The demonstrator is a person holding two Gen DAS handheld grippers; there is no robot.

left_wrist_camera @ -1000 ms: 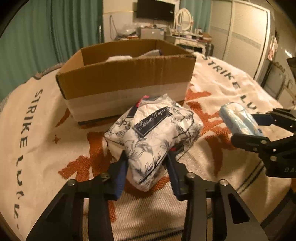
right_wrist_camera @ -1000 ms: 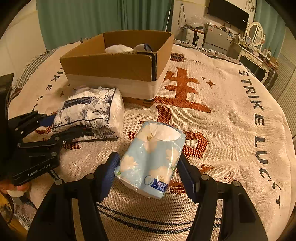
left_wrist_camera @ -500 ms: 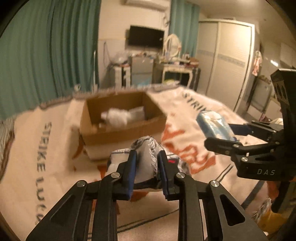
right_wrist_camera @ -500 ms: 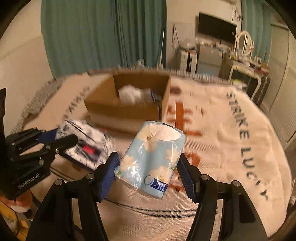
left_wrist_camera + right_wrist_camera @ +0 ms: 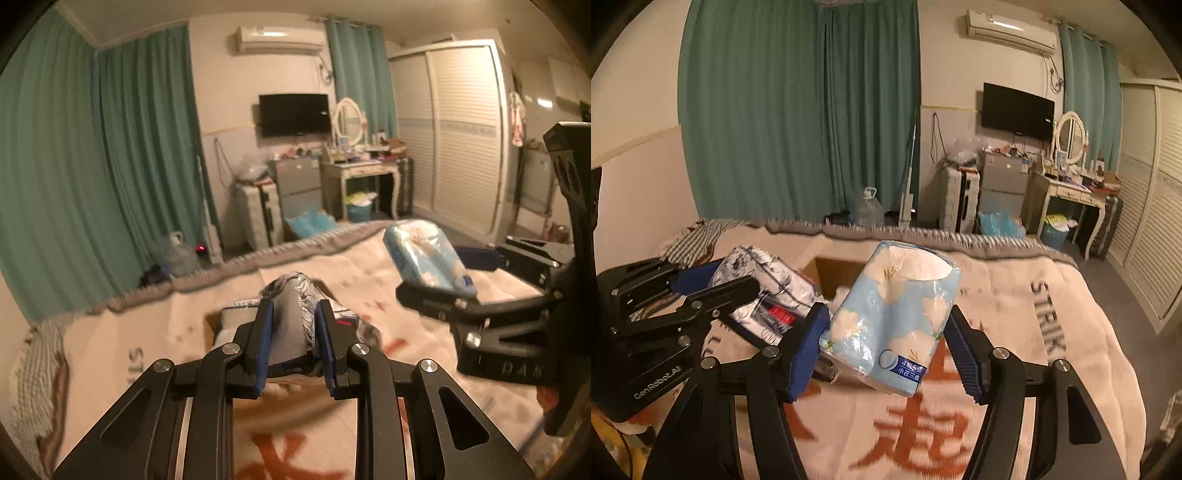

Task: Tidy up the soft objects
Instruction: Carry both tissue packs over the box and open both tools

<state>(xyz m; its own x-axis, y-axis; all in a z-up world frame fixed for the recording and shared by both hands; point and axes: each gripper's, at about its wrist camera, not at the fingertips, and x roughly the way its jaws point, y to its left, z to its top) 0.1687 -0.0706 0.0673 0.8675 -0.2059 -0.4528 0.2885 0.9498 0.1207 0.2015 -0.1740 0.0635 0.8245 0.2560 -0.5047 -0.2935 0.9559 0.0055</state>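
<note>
My left gripper [image 5: 293,345] is shut on a white tissue pack with dark floral print [image 5: 293,295], squeezed narrow and held in the air above the bed; it also shows in the right wrist view [image 5: 764,280]. My right gripper [image 5: 886,350] is shut on a light blue tissue pack with white flowers [image 5: 894,317], also lifted; it shows in the left wrist view [image 5: 424,254] to the right. The cardboard box [image 5: 831,273] lies below and beyond both packs, mostly hidden, with something white inside.
A cream blanket with orange characters and "STRIKE LUCKY" lettering [image 5: 1052,332] covers the bed. Beyond the bed's far edge stand teal curtains [image 5: 798,110], a water jug [image 5: 866,208], a small fridge [image 5: 1001,184], a dressing table [image 5: 1067,188] and a wardrobe [image 5: 461,129].
Both grippers rose from the blanket with their packs. The left gripper closed on the floral pack and lifted it. The box now lies lower in view, largely hidden behind the packs.
</note>
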